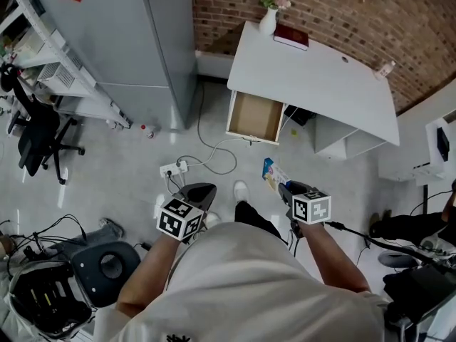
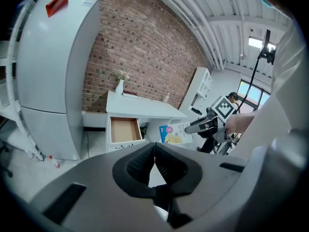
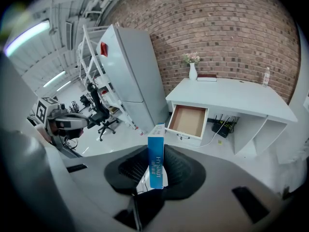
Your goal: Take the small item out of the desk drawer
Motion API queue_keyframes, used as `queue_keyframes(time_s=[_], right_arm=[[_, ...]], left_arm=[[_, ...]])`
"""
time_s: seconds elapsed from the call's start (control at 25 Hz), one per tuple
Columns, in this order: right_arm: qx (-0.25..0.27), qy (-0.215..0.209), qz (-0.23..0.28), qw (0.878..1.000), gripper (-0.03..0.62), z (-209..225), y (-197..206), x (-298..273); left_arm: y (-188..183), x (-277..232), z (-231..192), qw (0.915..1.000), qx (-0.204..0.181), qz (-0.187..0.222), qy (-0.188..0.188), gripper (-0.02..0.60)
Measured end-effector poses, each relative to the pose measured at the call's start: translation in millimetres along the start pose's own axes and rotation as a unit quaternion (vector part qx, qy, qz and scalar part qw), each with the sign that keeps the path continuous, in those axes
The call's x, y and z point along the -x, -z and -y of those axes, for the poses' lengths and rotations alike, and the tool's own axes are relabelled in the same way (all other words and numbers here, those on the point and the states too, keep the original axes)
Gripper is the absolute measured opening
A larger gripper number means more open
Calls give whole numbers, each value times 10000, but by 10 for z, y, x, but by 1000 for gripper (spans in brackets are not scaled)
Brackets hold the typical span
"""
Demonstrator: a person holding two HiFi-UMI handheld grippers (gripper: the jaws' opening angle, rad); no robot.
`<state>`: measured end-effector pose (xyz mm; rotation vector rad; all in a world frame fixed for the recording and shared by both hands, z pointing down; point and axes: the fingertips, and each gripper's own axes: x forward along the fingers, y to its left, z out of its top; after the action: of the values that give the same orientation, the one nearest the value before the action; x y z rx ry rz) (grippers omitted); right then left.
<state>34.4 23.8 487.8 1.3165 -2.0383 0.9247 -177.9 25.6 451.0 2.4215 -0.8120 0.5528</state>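
Observation:
The small item is a blue and white box (image 3: 156, 149). My right gripper (image 3: 155, 167) is shut on its narrow sides and holds it upright. In the head view the box (image 1: 273, 175) sticks out ahead of the right gripper (image 1: 286, 189), over the floor and well short of the desk. The white desk (image 1: 320, 77) stands against the brick wall. Its drawer (image 1: 254, 117) is pulled out, and its wooden inside (image 3: 188, 121) looks bare. My left gripper (image 1: 199, 191) hangs over the floor to the left, jaws shut (image 2: 154, 159) with nothing between them.
A tall grey fridge (image 1: 135, 41) stands left of the desk. A power strip (image 1: 175, 168) and cables lie on the floor in front of the drawer. A vase (image 1: 268, 20), a red book (image 1: 291, 36) and a small bottle (image 1: 385, 68) sit on the desk. An office chair (image 1: 35, 137) is far left.

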Motion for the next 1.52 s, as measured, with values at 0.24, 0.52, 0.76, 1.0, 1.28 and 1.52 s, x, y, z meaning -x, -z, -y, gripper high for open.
queue_keyframes(time_s=[0.24, 0.52, 0.76, 1.0, 1.28, 1.52], right_arm=[[-9, -36, 30, 10000, 114, -41, -8, -12], [-56, -28, 26, 10000, 114, -28, -56, -19], [-117, -64, 84, 9999, 114, 2, -38, -49], [-120, -70, 60, 9999, 114, -3, -39, -78], [-118, -67, 29, 9999, 114, -9, -61, -114], [-171, -38, 4, 9998, 114, 22, -66, -163]], left_arm=[[39, -43, -12, 10000, -40, -65, 47, 25], [84, -71, -46, 9999, -24, -163, 49, 25], [152, -100, -57, 9997, -7, -224, 37, 24], [172, -97, -82, 9996, 0, -271, 18, 25], [195, -102, -116, 9995, 45, -301, 9, 25], [206, -137, -165, 9994, 69, -337, 28, 25]])
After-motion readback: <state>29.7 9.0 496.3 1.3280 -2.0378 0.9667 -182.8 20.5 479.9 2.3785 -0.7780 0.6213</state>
